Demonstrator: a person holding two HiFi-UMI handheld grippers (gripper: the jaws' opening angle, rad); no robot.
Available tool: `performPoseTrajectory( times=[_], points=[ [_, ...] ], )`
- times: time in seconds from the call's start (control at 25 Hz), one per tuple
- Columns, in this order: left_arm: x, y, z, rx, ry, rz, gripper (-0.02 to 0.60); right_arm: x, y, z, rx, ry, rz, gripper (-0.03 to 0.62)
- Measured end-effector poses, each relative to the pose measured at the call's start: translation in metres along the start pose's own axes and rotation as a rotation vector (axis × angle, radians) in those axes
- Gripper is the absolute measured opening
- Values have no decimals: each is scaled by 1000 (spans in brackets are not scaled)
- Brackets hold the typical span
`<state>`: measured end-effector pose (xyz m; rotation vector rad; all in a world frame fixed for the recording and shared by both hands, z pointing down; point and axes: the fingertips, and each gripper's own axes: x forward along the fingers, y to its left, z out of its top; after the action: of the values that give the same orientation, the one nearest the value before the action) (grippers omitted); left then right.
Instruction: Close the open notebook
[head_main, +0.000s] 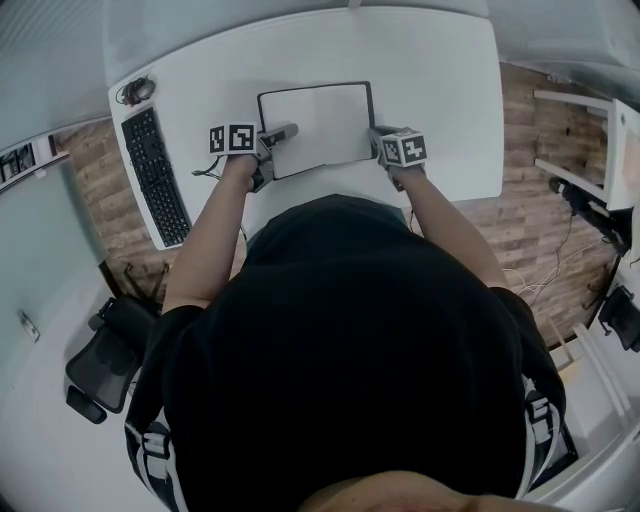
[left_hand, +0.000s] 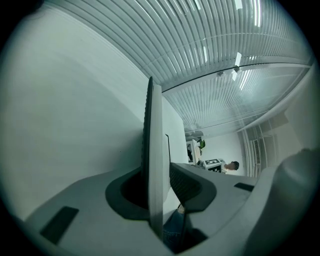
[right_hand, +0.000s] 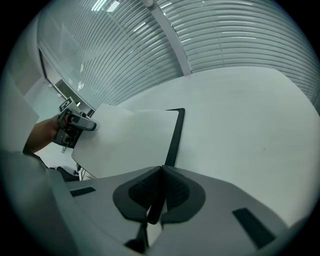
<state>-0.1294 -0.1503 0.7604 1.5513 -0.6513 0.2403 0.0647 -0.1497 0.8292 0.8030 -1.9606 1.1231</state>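
Right gripper view: right hand-held gripper (right_hand: 161, 169) pinches notebook (right_hand: 132, 140) edge.

Both bare forearms reach forward from the black-sleeved shoulders, the left arm (head_main: 205, 240) angled outward, the right arm (head_main: 445, 225) running straighter. Each hand grips its tool just behind the marker cube. The left hand-held gripper (head_main: 285, 133) points shallowly downward, its jaws slightly apart around a raised leaf of the notebook (head_main: 320, 120), with a narrow gap at one pad. The right hand-held gripper (head_main: 377, 138) tilts down more steeply, its jaws pressed together on the notebook's dark right edge.
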Motion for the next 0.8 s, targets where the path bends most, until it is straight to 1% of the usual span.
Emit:
performPoseTrajectory(
  times=[0.08, 0.2, 0.36, 0.52, 0.8],
  points=[
    [-1, -2, 2, 5, -4, 1, 142, 1, -1, 1, 13, -2, 7, 35],
    [-1, -7, 2, 0, -4, -7, 178, 2, -2, 0, 45, -7, 20, 35],
    [0, -16, 6, 10, -18, -4, 215, 4, -3, 2, 118, -26, 56, 35],
    [2, -21, 8, 29, -25, 9, 232, 5, -2, 2, 120, -22, 67, 35],
    [-1, -38, 0, 59, -43, 27, 255, -3, 3, 0, 129, -22, 83, 35]
  ],
)
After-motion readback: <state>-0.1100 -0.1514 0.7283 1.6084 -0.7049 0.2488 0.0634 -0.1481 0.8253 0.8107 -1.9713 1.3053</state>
